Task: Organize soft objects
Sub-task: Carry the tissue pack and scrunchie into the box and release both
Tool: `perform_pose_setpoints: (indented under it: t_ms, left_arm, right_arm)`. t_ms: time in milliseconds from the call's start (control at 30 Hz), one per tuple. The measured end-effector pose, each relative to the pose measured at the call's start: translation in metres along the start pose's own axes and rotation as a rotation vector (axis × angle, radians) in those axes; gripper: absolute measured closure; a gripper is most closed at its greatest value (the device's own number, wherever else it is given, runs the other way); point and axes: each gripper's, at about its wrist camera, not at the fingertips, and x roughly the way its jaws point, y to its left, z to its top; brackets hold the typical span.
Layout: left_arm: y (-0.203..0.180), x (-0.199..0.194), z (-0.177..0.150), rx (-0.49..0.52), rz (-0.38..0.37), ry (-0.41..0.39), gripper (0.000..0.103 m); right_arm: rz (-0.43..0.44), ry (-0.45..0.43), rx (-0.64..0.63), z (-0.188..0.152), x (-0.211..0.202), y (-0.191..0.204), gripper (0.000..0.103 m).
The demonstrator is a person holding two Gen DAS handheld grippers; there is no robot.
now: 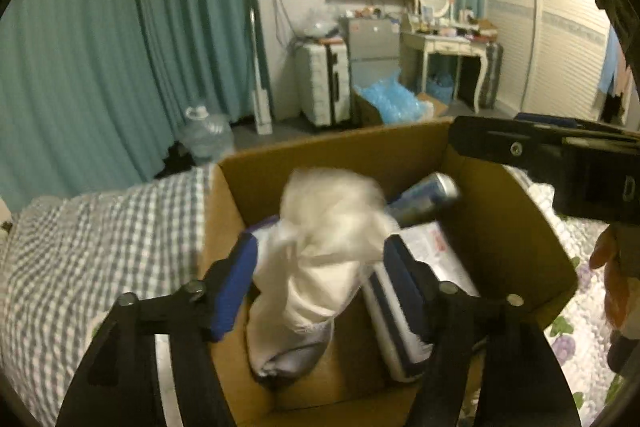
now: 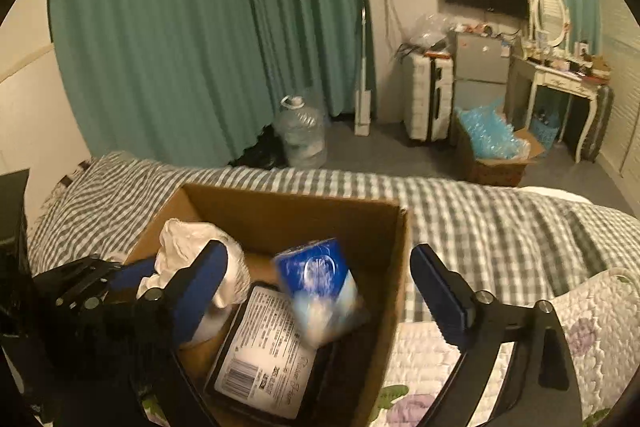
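Observation:
An open cardboard box stands on the bed; it also shows in the right wrist view. My left gripper is over the box with its jaws wide apart, and a white soft cloth bundle hangs blurred between them. The same cloth shows beside the left gripper. My right gripper is open over the box; a blue soft packet is blurred between its fingers, touching neither. A flat labelled pack lies inside.
The bed has a grey checked sheet and a floral quilt. Beyond it are teal curtains, a water jug, a white suitcase, a box of blue plastic and a dressing table.

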Motion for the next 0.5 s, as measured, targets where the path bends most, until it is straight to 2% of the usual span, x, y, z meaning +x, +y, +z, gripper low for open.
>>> perform_pose_setpoints:
  t_ms: [100, 233, 300, 500]
  left_arm:
    - [0.002, -0.022, 0.007, -0.009, 0.048, -0.029, 0.035]
    - [0.007, -0.067, 0.015, -0.02, 0.072, -0.078, 0.035]
    - [0.011, -0.094, 0.019, -0.02, 0.063, -0.101, 0.02]
    - [0.019, -0.181, 0.02, -0.051, 0.094, -0.212, 0.013]
  right_arm:
    - [-0.019, -0.026, 0.02, 0.005, -0.018, -0.003, 0.009]
    - [-0.051, -0.076, 0.018, 0.015, -0.063, -0.002, 0.007]
    - [-0.059, -0.104, 0.022, 0.019, -0.095, 0.002, 0.004]
    - [-0.108, -0.192, -0.032, 0.027, -0.194, 0.02, 0.001]
